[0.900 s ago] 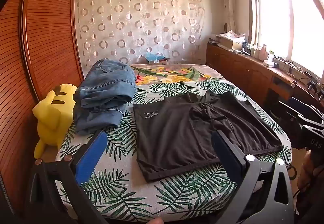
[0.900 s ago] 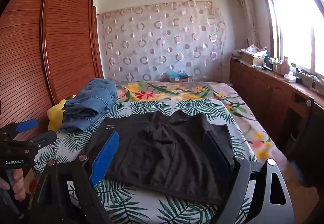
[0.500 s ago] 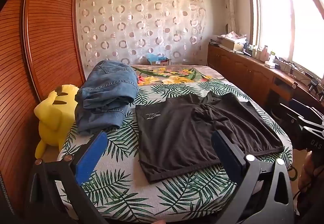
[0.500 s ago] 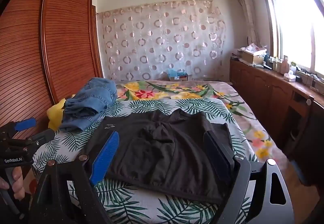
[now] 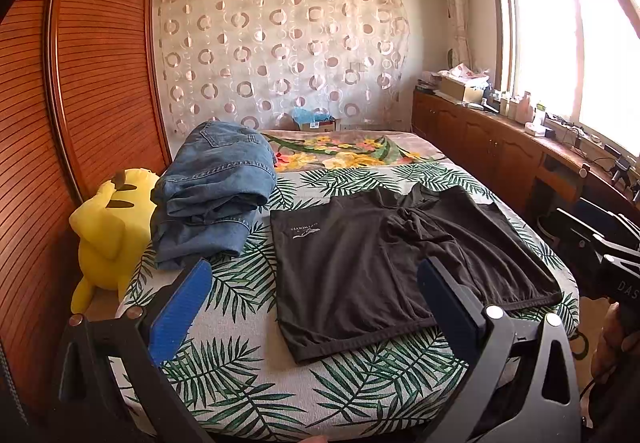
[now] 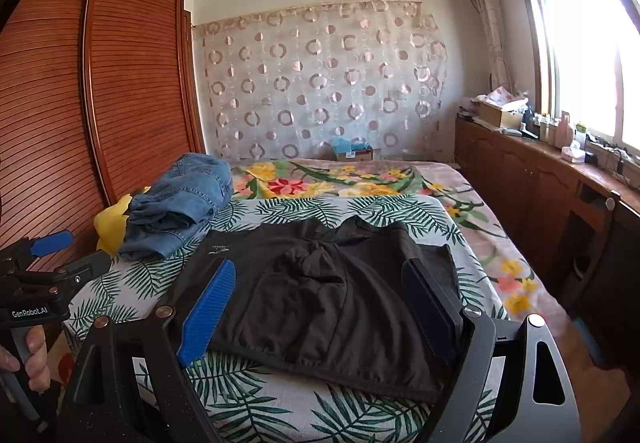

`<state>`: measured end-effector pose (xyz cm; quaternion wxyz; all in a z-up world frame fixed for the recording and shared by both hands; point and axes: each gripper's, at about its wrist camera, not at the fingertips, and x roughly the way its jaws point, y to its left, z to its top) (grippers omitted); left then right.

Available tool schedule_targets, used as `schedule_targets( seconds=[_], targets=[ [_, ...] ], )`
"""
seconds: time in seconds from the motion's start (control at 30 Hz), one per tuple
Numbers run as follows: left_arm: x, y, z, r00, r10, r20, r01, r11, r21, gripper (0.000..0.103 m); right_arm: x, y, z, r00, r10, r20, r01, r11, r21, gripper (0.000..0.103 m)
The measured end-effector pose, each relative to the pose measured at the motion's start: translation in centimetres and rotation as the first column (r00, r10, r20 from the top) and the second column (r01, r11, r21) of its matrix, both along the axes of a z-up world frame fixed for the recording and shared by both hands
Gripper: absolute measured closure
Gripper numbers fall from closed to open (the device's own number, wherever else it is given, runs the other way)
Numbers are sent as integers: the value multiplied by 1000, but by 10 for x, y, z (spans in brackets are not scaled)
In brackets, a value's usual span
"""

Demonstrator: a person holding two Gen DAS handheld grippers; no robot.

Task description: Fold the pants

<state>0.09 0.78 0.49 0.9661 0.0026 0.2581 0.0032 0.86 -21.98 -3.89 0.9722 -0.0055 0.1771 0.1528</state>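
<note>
Bed (image 5: 248, 395) with palm-leaf cover takes up most of the room. Black shorts (image 5: 380, 267) lie spread flat across its near half, waistband towards the foot edge, fabric bunched at the crotch. No fold made yet, as far as I can judge; the whole task remains.

Folded jeans (image 5: 212, 187) are stacked at the left of the shorts, apart from them, beside a yellow plush toy (image 5: 108, 231) at the wardrobe side. Neither blocks the shorts.

Left gripper (image 5: 316, 299) hovers short of the bed's near edge, jaws spread wide, nothing between them. Right gripper (image 6: 316, 303) likewise: jaws released, empty, above the waistband side. Likely next: take hold of one side edge.
</note>
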Motion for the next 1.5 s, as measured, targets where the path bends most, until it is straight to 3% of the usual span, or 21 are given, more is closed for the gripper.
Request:
schedule_targets(
  seconds=[0.37, 1.5],
  targets=[
    [-7, 1, 16, 1000, 4, 15, -4, 1000, 10, 0, -1, 1, -1, 1000, 0, 10, 0, 1000, -4, 17],
    [-8, 0, 17, 1000, 5, 23, -5, 1000, 13, 0, -3, 1, 0, 1000, 2, 16, -2, 1000, -8, 16]
  ],
)
